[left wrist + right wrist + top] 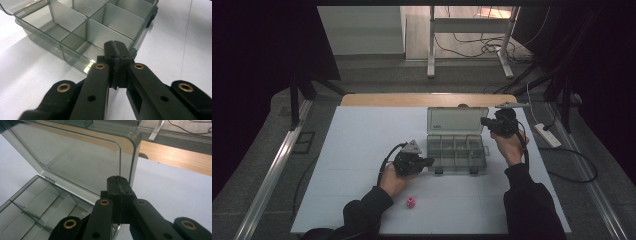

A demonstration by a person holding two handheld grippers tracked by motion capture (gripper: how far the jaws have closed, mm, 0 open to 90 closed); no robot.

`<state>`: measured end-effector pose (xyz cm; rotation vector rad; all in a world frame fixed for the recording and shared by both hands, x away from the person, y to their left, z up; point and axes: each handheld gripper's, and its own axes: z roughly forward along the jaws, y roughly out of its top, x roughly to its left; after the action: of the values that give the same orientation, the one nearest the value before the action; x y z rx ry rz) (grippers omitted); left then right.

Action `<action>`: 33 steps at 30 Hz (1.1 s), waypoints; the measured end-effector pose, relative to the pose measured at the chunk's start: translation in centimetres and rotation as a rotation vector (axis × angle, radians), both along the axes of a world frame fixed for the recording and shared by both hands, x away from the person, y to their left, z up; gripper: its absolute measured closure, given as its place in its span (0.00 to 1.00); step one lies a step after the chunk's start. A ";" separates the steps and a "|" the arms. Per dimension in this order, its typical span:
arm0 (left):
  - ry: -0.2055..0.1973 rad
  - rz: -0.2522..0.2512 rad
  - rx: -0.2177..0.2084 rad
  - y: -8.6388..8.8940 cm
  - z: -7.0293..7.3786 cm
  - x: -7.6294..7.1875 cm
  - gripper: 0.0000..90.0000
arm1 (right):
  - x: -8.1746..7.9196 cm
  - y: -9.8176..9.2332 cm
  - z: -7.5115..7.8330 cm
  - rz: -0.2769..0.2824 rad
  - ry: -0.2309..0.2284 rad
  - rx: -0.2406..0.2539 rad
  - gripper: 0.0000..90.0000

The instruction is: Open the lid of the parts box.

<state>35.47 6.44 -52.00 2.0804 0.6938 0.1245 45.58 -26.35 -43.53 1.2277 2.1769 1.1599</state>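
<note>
- The clear, smoke-tinted plastic organiser box sits on the white tabletop, towards its far right part, with thin dividers splitting it into small compartments.
- Its hinged transparent lid stands open and upright behind the tray; the right gripper view shows the lid close up, with a small raised marking near its lower left corner, too faint to read.
- In the left gripper view, faint embossed triangle marks show on the dividers of the box; no readable lettering.
- The left claw lies at the box's near left corner, its jaws pressed together with nothing between them; the left gripper view shows the claw right at the tray's near wall.
- The right claw is held by the lid's right edge, jaws pressed together and empty; in the right gripper view the claw is just in front of that edge.
- A small pink bead-like piece lies on the tabletop near the front edge, well apart from the box.
</note>
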 end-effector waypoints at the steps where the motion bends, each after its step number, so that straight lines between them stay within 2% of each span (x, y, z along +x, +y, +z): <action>1: 0.000 0.000 0.000 0.0 0.0 0.0 0.99 | 0.1 0.0 0.0 0.000 0.000 -0.001 0.99; 16: 0.000 0.000 0.000 0.0 0.0 0.0 0.99 | 1.1 0.1 -0.3 -0.017 0.002 -0.001 0.99; 33: 0.000 0.006 0.007 -0.1 0.0 0.0 0.99 | 2.0 0.3 -1.3 -0.033 0.023 -0.002 0.99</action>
<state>35.48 6.32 -51.99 2.0845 0.7007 0.1310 47.59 -26.03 -44.87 1.2771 2.1660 1.1358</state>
